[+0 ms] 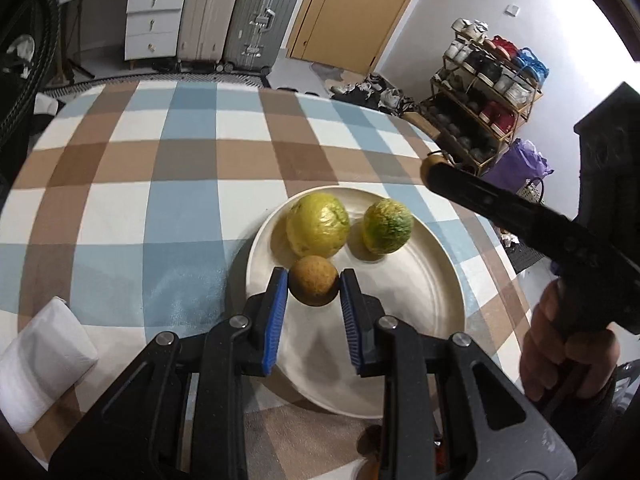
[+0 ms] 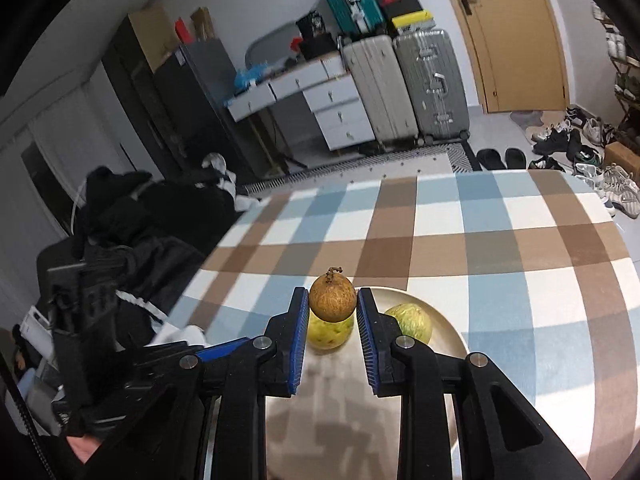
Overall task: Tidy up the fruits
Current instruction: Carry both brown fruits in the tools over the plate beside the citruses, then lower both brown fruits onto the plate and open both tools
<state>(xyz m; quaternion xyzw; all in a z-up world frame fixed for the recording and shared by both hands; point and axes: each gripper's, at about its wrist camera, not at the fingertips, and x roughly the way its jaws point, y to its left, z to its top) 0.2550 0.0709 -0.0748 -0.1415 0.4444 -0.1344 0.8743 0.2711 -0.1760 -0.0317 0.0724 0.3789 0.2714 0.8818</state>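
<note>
The left gripper (image 1: 314,286) pinches a small brown fruit (image 1: 313,286) between its blue pads, low over the near part of a cream plate (image 1: 424,304), apparently so the fruit can be set down with the others. Just ahead of its fingertips two larger yellow-green fruits (image 1: 318,225) (image 1: 387,225) sit side by side on the plate, the left one close to the held fruit, so there is little room straight ahead; the bare stretch of plate to the gripper's right looks like the easier landing spot. The right gripper (image 2: 333,298) also pinches a brown fruit with a stem (image 2: 333,298), held above the plate's edge (image 2: 452,332), probably waiting its turn. Ahead of both grippers the checked tablecloth (image 1: 160,168) lies open, and a folded white towel (image 1: 44,360) rests well to the left gripper's left. The plate's rim sits near the table edge on the right.
</note>
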